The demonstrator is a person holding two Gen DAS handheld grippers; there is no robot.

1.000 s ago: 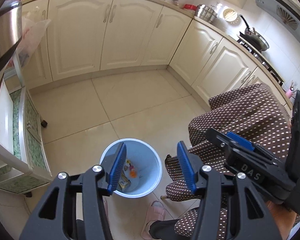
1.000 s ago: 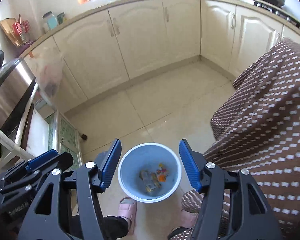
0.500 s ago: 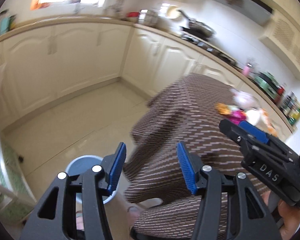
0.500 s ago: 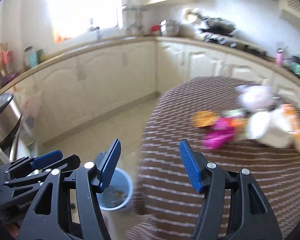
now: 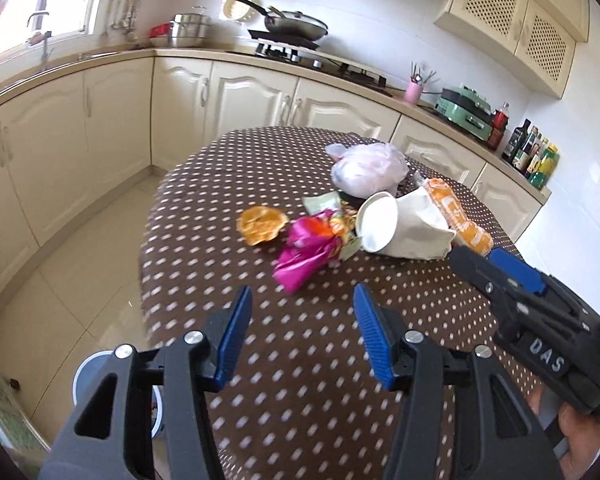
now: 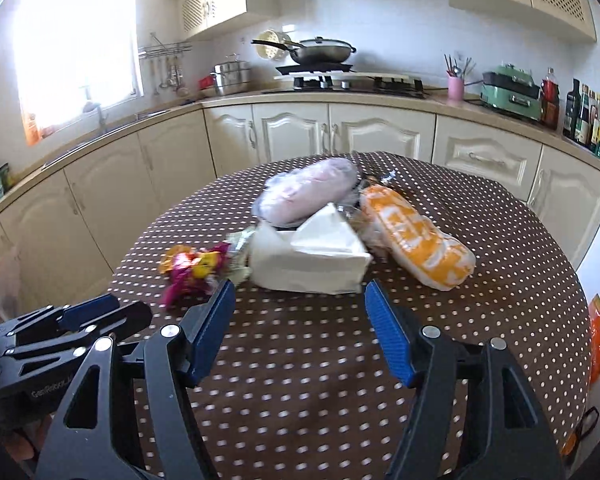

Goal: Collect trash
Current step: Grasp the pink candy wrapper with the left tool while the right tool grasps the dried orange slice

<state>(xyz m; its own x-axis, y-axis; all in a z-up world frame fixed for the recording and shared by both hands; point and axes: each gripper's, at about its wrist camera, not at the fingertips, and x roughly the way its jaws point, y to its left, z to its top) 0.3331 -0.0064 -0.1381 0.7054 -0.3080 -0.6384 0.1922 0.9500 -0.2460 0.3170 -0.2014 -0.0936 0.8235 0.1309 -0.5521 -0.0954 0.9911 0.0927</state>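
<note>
Both views have swung up from the blue bin [image 5: 85, 376] to the desk [image 5: 300, 380], where left claw [image 5: 300, 332] and right claw [image 6: 298, 320] gape wide, empty, with the central trash pile [image 5: 312, 248] uncollected.

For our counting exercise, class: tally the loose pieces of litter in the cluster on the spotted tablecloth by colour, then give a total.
Orange: 2, the peel and the orange-and-white bag
Magenta: 1, the foil wrapper
White: 1, the crushed carton
Pale pink: 1, the plastic bag
Green: 1, the small wrapper
Total: 6
</note>
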